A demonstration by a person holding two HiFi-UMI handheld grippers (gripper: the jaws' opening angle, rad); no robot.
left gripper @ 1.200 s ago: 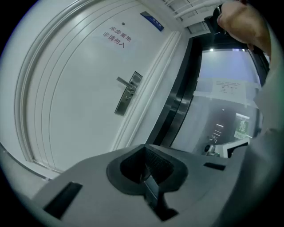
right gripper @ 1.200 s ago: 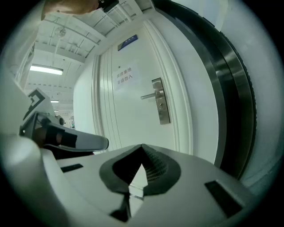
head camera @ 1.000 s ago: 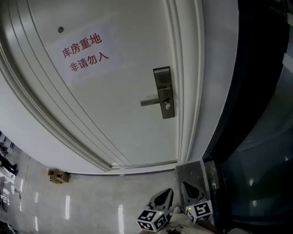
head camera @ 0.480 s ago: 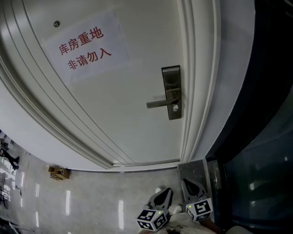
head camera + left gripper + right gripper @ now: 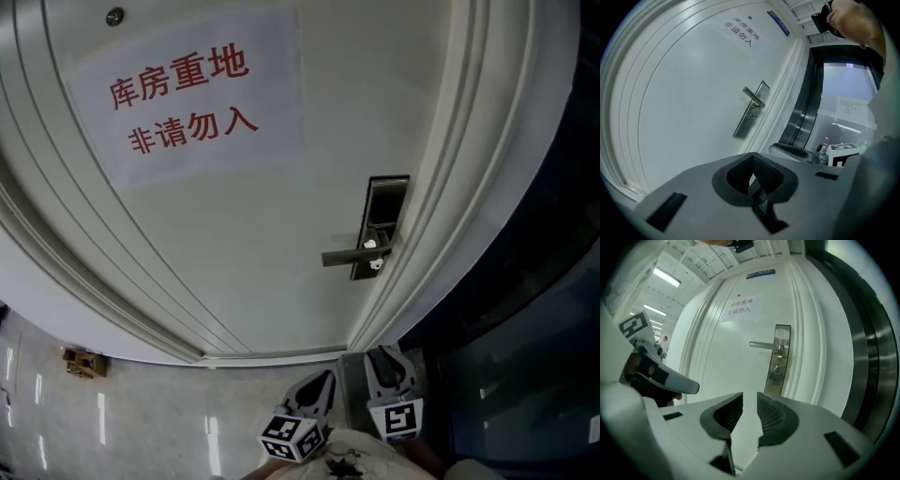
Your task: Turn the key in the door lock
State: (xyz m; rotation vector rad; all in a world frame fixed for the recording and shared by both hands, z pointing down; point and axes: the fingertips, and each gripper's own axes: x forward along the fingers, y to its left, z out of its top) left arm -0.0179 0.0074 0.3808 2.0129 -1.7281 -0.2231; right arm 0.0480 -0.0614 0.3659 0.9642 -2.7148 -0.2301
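Note:
A white door carries a steel lock plate (image 5: 384, 225) with a lever handle (image 5: 352, 255) near its right edge. A small pale cylinder (image 5: 377, 263) sits under the lever; it is too small to tell whether a key is in it. Both grippers hang low in the head view, well short of the door. My left gripper (image 5: 314, 394) has its jaws together, nothing between them (image 5: 752, 157). My right gripper (image 5: 386, 367) points at the lock plate (image 5: 779, 359); its jaws are opening, with a clear empty gap (image 5: 750, 397).
A paper sign with red characters (image 5: 183, 94) is stuck on the door's upper left. A dark glass panel in a metal frame (image 5: 525, 309) stands right of the door frame. A small brown box (image 5: 84, 362) lies on the glossy floor at left.
The door and lock plate have grown larger in the head view and slid lower right as I came closer. Both grippers moved forward toward the door.

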